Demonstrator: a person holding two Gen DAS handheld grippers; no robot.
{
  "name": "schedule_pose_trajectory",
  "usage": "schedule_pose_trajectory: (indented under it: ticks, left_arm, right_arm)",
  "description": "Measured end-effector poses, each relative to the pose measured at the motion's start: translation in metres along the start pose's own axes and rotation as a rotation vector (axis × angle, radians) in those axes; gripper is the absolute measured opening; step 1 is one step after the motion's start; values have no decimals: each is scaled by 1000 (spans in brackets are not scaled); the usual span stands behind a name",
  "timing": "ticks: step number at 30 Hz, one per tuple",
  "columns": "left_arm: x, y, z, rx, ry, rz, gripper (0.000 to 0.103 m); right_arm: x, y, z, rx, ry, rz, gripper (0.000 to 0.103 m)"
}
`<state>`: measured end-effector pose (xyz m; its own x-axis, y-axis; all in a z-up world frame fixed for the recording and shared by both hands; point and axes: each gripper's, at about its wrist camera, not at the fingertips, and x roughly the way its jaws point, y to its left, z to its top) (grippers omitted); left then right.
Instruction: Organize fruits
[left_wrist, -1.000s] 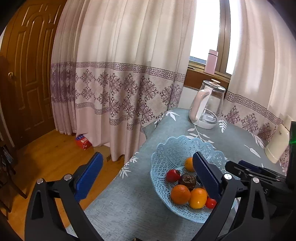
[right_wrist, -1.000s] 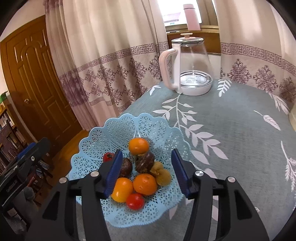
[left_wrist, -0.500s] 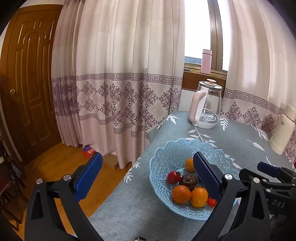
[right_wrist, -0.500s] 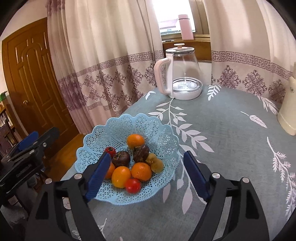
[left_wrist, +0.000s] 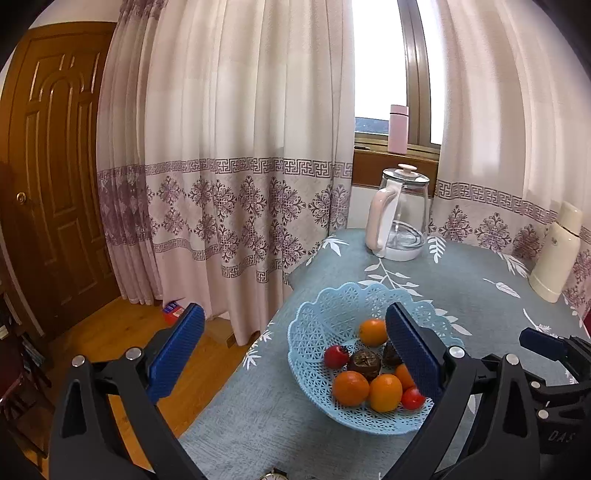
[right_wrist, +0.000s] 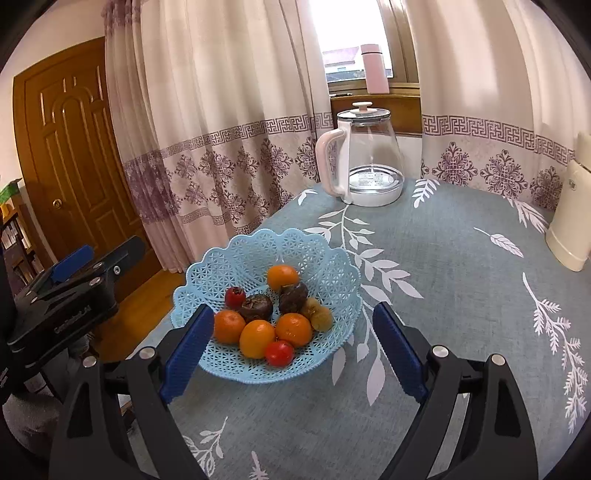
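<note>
Just inside the table edge (right_wrist: 207, 306): fruit basket (right_wrist: 236, 258).

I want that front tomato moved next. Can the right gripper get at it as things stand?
Probably yes: the right gripper is open, the tomato lies at the basket's near edge, uncovered.

Plastic, cloth, glass and wood

The basket (right_wrist: 334, 271) is pierced matt blue plastic on a woven tablecloth (right_wrist: 443, 295); the kettle (right_wrist: 369, 155) is clear glossy glass, the oranges (right_wrist: 256, 338) shine smooth, the door (right_wrist: 74, 147) is varnished wood.
</note>
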<state>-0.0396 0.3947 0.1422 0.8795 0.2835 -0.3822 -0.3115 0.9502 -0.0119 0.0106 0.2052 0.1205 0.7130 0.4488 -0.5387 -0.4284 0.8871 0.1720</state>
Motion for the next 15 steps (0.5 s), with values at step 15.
schedule_pose_trajectory:
  ticks: [15]
  left_arm:
    - [-16,-11,-3,85,-13,-5,100]
  right_arm:
    - [-12,-4,-10,22,-5,-5,88]
